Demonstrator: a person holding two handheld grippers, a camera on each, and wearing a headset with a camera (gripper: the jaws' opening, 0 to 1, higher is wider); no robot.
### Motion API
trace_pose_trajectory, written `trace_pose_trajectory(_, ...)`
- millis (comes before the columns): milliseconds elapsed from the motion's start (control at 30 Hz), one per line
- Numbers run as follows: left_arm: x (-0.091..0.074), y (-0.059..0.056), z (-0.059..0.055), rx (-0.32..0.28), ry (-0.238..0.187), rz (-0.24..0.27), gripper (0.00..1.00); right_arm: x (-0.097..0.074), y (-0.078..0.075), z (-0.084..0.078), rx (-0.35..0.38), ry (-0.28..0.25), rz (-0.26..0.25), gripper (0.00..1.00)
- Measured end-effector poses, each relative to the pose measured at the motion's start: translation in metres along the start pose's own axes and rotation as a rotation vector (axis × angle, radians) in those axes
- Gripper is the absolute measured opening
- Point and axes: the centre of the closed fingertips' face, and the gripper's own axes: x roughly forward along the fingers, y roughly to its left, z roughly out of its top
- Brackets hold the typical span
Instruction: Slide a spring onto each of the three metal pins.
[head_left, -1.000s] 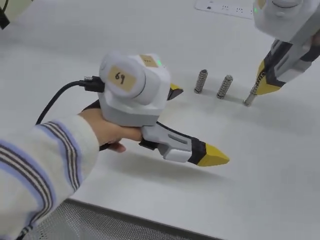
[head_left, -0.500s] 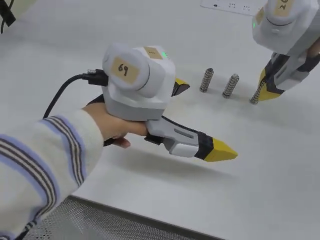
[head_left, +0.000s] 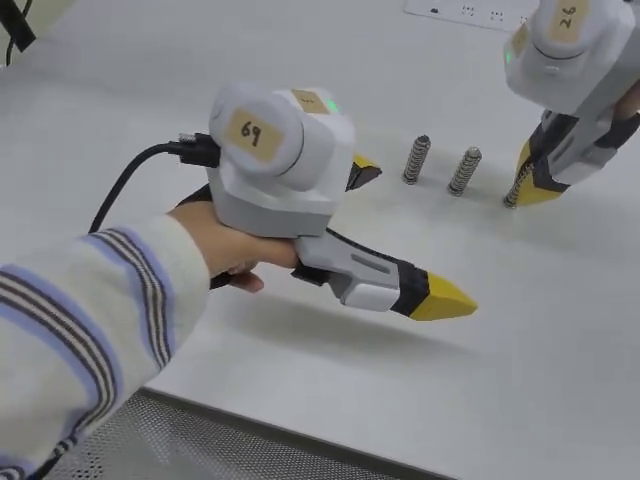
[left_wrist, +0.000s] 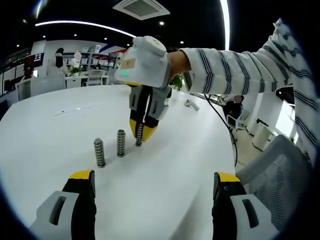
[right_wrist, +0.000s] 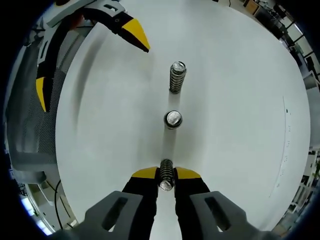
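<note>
Three upright pins stand in a row on the white table, each with a spring around it. The far-left spring (head_left: 416, 159) (left_wrist: 99, 152) (right_wrist: 177, 76) and the middle spring (head_left: 464, 171) (left_wrist: 120, 143) (right_wrist: 173, 119) stand free. My right gripper (head_left: 524, 187) (left_wrist: 139, 134) (right_wrist: 166, 176) comes down from above and is shut on the third spring (head_left: 516, 186) (left_wrist: 139, 133) (right_wrist: 166, 175), which sits over its pin. My left gripper (head_left: 405, 240) (left_wrist: 152, 182) is open and empty, hovering in front of the row.
A white power strip (head_left: 470, 12) lies at the table's far edge. A black cable (head_left: 125, 188) trails from the left gripper. The table's near edge (head_left: 300, 440) runs below my sleeve. Chairs and shelves stand beyond the table in the left gripper view.
The right gripper has lowered the third spring down over its pin, whose bare lower end no longer shows. The left gripper has stayed where it was.
</note>
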Motion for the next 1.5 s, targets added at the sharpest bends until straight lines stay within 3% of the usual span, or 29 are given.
trace_pose_trajectory(367, -0.001, -0.001, -0.003, 0.004, 0.018, -0.002, 0.96, -0.009, 0.003, 0.001, -0.001, -0.014, -0.024, 0.17)
trace_pose_trajectory(533, -0.001, -0.003, -0.004, 0.011, 0.029, -0.006, 0.96, -0.019, 0.003, -0.002, -0.010, -0.013, -0.057, 0.25)
trace_pose_trajectory(833, -0.002, -0.007, -0.005, 0.012, 0.045, -0.022, 0.96, -0.036, 0.004, -0.007, 0.004, -0.016, -0.097, 0.26)
trace_pose_trajectory(1067, -0.003, -0.010, -0.006, 0.009, 0.055, -0.022, 0.95, -0.053, 0.004, -0.011, 0.048, -0.056, -0.156, 0.28)
trace_pose_trajectory(1167, -0.004, -0.010, -0.005, 0.010, 0.056, -0.022, 0.95, -0.061, 0.002, -0.008, 0.066, -0.106, -0.207, 0.25)
trace_pose_trajectory(1333, -0.006, -0.009, -0.007, 0.010, 0.067, -0.020, 0.95, -0.064, 0.008, -0.011, 0.115, -0.143, -0.221, 0.27)
trace_pose_trajectory(1500, -0.011, -0.008, -0.007, 0.014, 0.073, -0.018, 0.95, -0.067, 0.017, -0.008, 0.155, -0.215, -0.244, 0.27)
